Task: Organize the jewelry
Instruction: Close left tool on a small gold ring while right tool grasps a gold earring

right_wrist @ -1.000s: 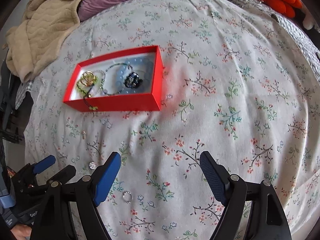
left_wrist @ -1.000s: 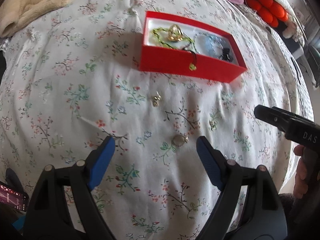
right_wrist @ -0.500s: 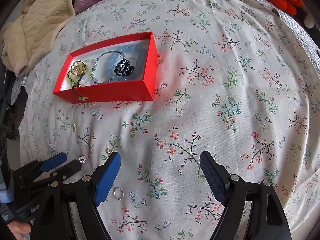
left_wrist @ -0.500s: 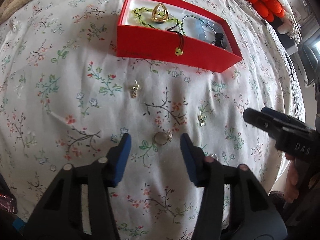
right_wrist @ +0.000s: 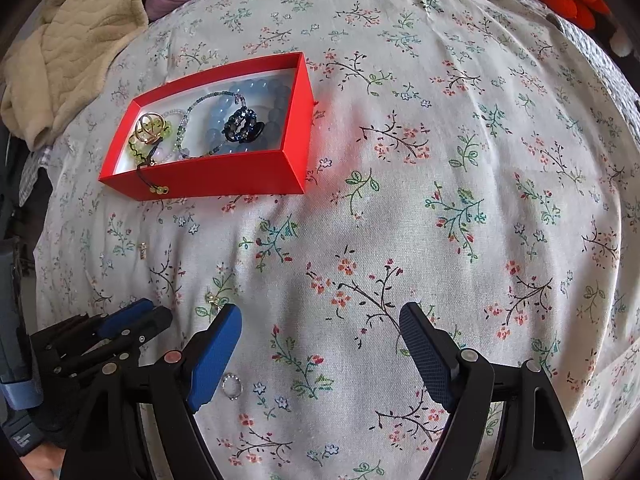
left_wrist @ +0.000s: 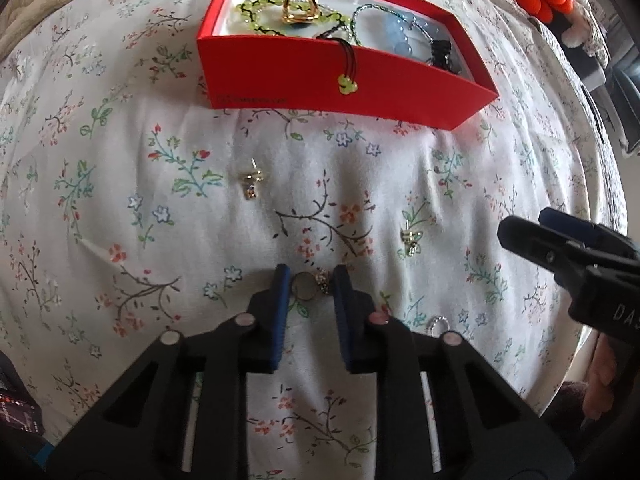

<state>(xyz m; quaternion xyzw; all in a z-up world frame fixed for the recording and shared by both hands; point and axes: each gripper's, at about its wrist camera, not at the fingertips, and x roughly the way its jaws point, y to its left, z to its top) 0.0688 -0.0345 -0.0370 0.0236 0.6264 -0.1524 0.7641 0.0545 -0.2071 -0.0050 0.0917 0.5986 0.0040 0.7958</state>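
Floral bed [left_wrist: 120,184], red box [left_wrist: 320,64] up top | left gripper [left_wrist: 308,285] jaws just been closing round the ring [left_wrist: 306,286], can't tell if they're pinching yet | right gripper [right_wrist: 320,332] wide, empty | ring's tiny, hard, slippery on soft sheet; grab across the band | lower band hidden.

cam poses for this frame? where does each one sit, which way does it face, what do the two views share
Left wrist: on the left gripper, aimed steeply down at the floral bedspread; its jaws, just closing, flank a gold ring; right gripper at the right edge.
Right wrist: on the right gripper, aimed steeply down, jaws wide over bare fabric; left gripper at lower left.
Shared: red box, bedspread, small silver ring.
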